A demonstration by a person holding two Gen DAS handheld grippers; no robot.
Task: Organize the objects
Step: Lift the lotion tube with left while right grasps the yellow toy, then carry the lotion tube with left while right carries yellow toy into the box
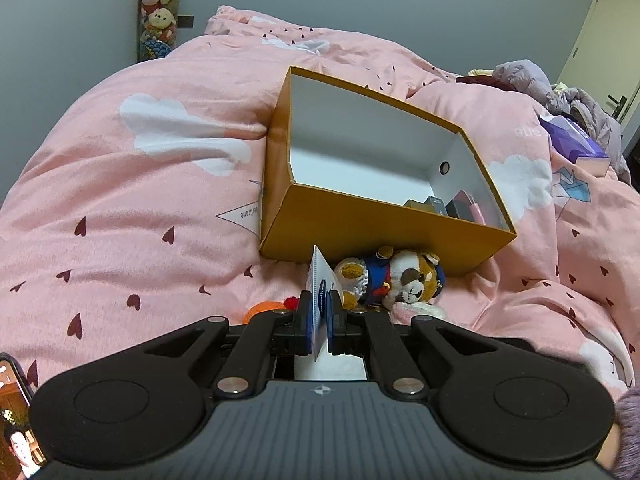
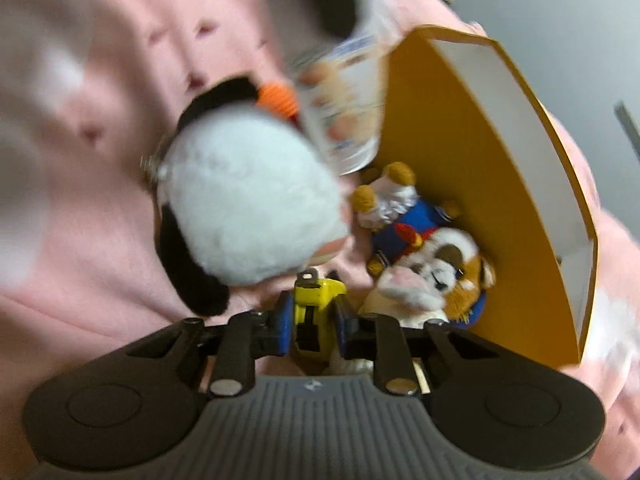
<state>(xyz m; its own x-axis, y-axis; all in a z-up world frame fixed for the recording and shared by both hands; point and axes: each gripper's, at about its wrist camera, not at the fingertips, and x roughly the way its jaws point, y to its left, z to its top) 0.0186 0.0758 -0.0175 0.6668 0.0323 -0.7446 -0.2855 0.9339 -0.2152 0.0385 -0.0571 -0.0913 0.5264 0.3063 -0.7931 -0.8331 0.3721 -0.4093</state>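
An open orange box (image 1: pixel 384 236) with a white inside lies on the pink bed; small dark items (image 1: pixel 448 206) sit in its near right corner. My left gripper (image 1: pixel 320 312) is shut on a thin white and blue packet (image 1: pixel 322 280), held just in front of the box. A plush dog in a blue outfit (image 1: pixel 394 282) lies against the box's near wall. In the right wrist view my right gripper (image 2: pixel 314 320) is shut on a yellow tape measure (image 2: pixel 314 304). A white and black plush (image 2: pixel 244 208) lies just ahead, beside the dog (image 2: pixel 416 240), the packet (image 2: pixel 340 96) and the box (image 2: pixel 460 184).
An orange knitted item (image 1: pixel 260 309) lies left of my left gripper. Grey and purple clothes (image 1: pixel 576 108) pile at the bed's right edge. A phone (image 1: pixel 12 412) shows at the lower left. A column of plush toys (image 1: pixel 160 4) stands against the far wall.
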